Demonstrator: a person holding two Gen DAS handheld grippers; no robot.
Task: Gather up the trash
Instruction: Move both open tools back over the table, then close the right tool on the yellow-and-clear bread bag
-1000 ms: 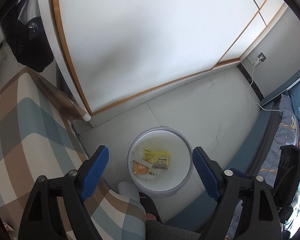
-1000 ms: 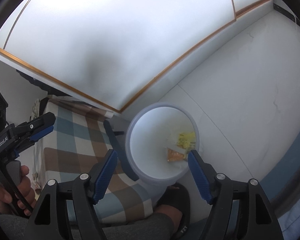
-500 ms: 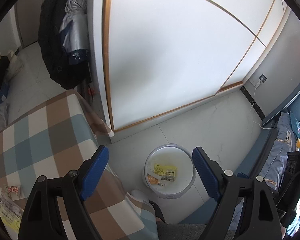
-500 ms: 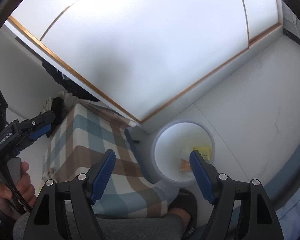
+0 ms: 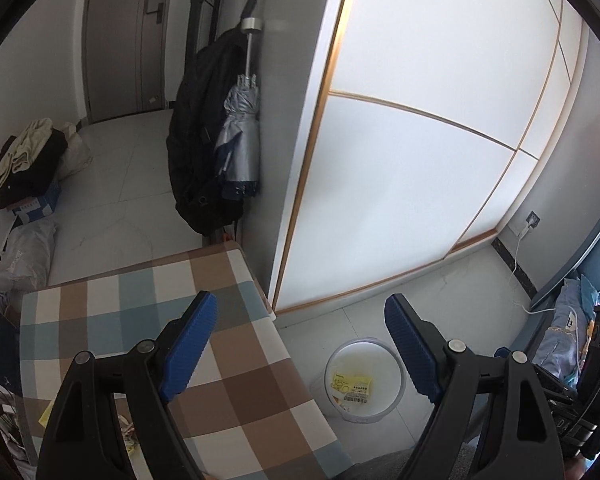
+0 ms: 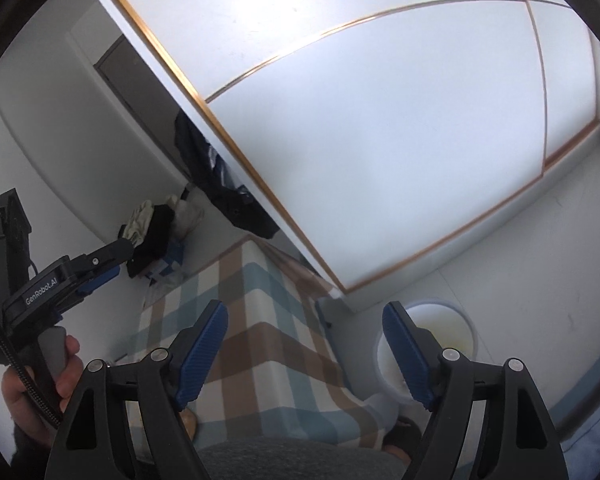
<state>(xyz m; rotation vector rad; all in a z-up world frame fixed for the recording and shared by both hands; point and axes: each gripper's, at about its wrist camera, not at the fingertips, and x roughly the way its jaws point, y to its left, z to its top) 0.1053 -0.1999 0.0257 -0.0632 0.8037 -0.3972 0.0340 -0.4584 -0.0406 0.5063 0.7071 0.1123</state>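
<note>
Wrappers [image 5: 351,387] already lie in your white bin [image 5: 363,411] on the floor; more scraps [image 5: 125,432] wait on the checked table [image 5: 236,360]. Both tongs, left [image 5: 296,348] and right [image 6: 304,354], are spread, empty.

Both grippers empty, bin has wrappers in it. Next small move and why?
Probably swing the left gripper down toward the wrappers at the near left of the checked tabletop. Its jaws stand open with nothing between them, and so do those of the right gripper, which have just been opening. The white bin already holds a yellow packet, and trash remains on the table.
</note>
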